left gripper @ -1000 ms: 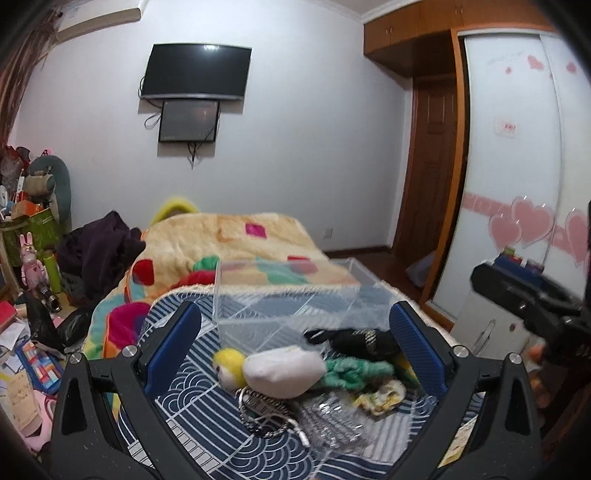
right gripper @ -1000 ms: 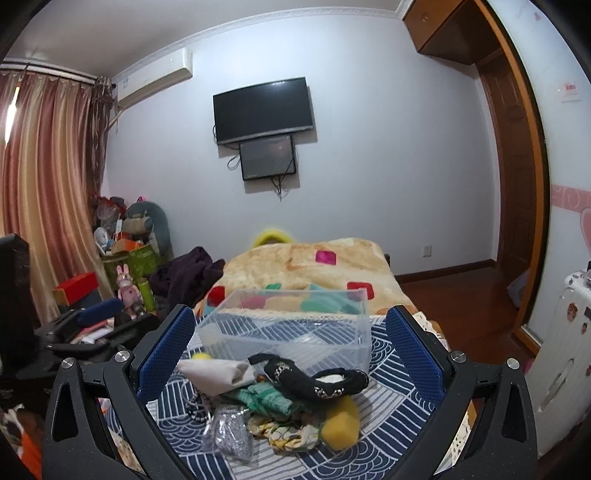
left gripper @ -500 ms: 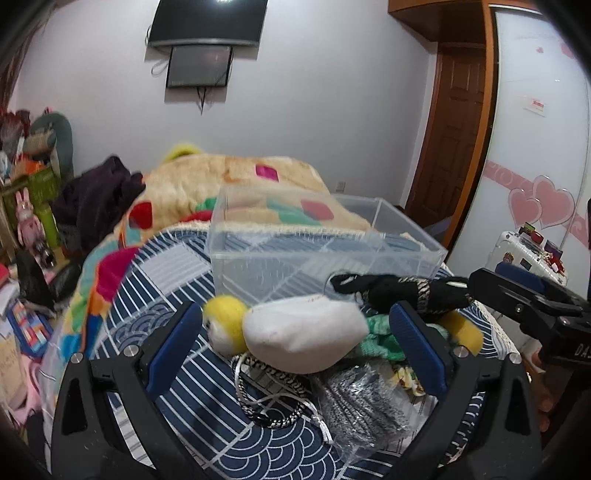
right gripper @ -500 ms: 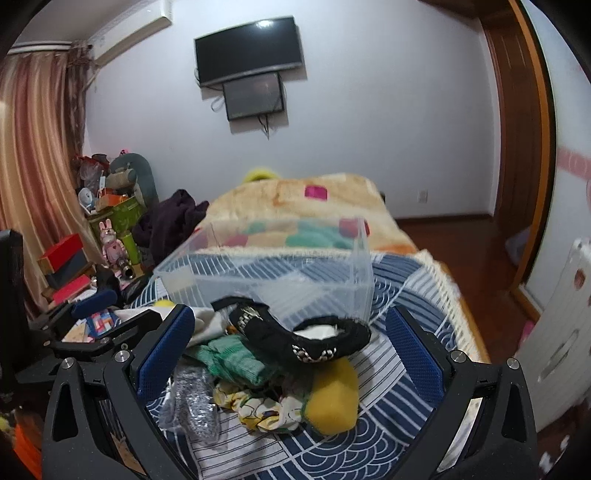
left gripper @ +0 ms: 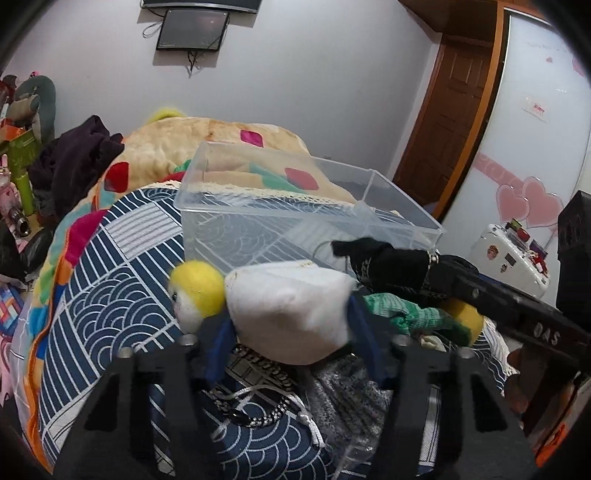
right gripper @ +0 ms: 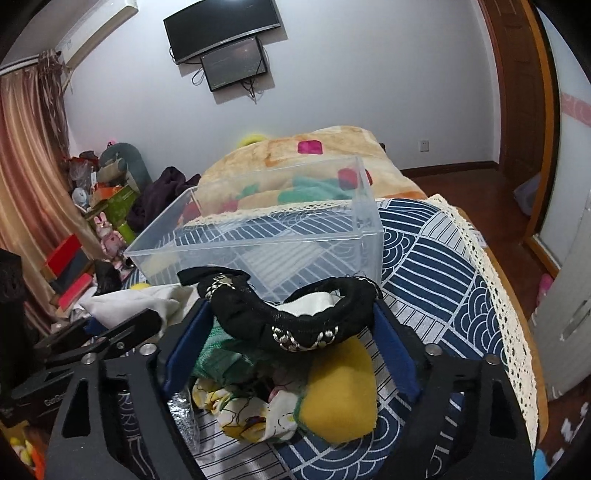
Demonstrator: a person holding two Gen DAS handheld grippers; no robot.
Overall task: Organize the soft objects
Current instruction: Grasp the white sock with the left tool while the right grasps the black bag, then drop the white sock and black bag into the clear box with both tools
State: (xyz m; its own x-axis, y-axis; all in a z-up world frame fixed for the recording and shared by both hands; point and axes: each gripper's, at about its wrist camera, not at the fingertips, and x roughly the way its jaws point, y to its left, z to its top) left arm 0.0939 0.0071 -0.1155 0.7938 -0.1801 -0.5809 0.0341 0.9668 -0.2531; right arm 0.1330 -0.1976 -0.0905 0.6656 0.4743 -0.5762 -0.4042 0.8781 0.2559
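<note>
The white plush [left gripper: 291, 314] hid the inner faces of the left hand-held gripper [left gripper: 288, 332], so contact could not be judged. The black headband [right gripper: 295, 317] covered the green cloth [right gripper: 218, 350] below. The television [left gripper: 199, 3] was cut off by the top edge.

"DAS" on right tool [left gripper: 545, 336]; partial "Go" on left tool [right gripper: 55, 400].
</note>
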